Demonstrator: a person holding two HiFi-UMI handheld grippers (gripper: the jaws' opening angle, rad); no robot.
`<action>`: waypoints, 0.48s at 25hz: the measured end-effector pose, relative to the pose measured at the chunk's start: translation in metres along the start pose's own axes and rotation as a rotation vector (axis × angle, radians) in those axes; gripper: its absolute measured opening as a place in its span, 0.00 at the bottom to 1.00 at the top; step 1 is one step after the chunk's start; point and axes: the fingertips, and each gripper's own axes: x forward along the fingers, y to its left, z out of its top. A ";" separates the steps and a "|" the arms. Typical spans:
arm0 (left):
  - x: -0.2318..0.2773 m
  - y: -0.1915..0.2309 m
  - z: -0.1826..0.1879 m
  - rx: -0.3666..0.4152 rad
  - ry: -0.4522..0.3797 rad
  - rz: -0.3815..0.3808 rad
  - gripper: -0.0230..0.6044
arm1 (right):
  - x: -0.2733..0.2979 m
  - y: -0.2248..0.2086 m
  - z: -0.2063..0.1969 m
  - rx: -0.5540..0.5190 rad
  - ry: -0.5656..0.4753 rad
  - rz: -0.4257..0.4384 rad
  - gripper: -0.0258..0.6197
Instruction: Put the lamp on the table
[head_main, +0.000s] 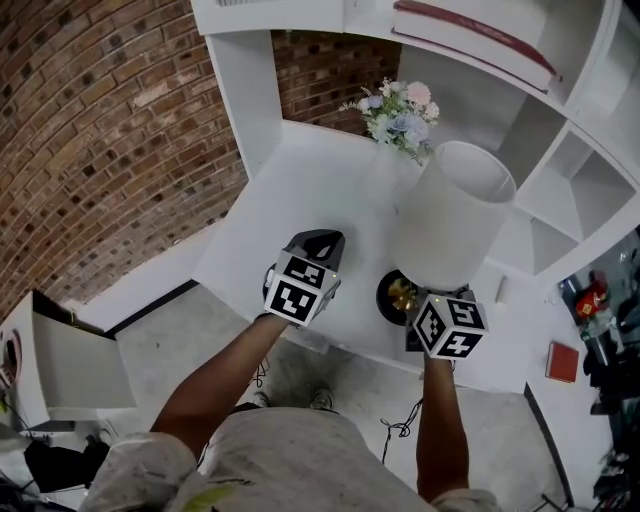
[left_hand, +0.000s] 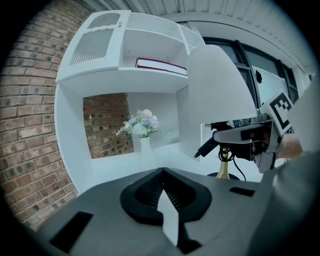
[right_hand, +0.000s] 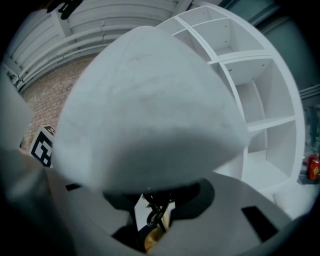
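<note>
Looks like the set-down step, not done yet. Got the table lamp with the big white tapered shade (head_main: 452, 215) gripped in the right gripper (right_hand: 153, 214), jaws pinched on the thin brass stem (left_hand: 224, 162) just under the shade, roughly upright. Sitting over the near edge of the white table (head_main: 290, 200), with the round black base (head_main: 386, 300) down around tabletop level. Can't tell from any view whether touching the surface or just above it, so calling it "nearly there".

Left gripper (head_main: 316, 245): jaws together, nothing in them, parked just beside the lamp over the same tabletop. Not sharing the hold at all.

Next up, probably: lower straight down, seat the base flat, keep the stem vertical. Then open the right jaws and back out low without clipping the shade. Looks top-heavy with that shade, so worth going slow. Also worth minding the black cord (left_hand: 240, 172) looping beside the stem, easy to trap under the base. Keep clear of the slim white vase of pale flowers (head_main: 400, 120) further back on the table. Apart from the lamp for now, with bare surface in between.

As for writing: nothing readable anywhere. Only black-and-white square markers on the gripper cubes, no letters. No legible title on the dark red book (head_main: 480, 35) lying flat on the upper shelf. No brand spotted on the lamp either.
</note>
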 end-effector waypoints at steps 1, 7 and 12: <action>0.002 0.000 0.001 0.001 0.000 -0.003 0.03 | 0.001 -0.001 0.000 0.000 0.000 -0.002 0.26; 0.010 0.005 0.006 0.008 -0.017 -0.028 0.03 | 0.008 -0.004 0.001 0.001 0.001 -0.027 0.26; 0.022 0.017 0.009 0.016 -0.039 -0.076 0.03 | 0.017 -0.002 0.001 0.008 -0.006 -0.074 0.26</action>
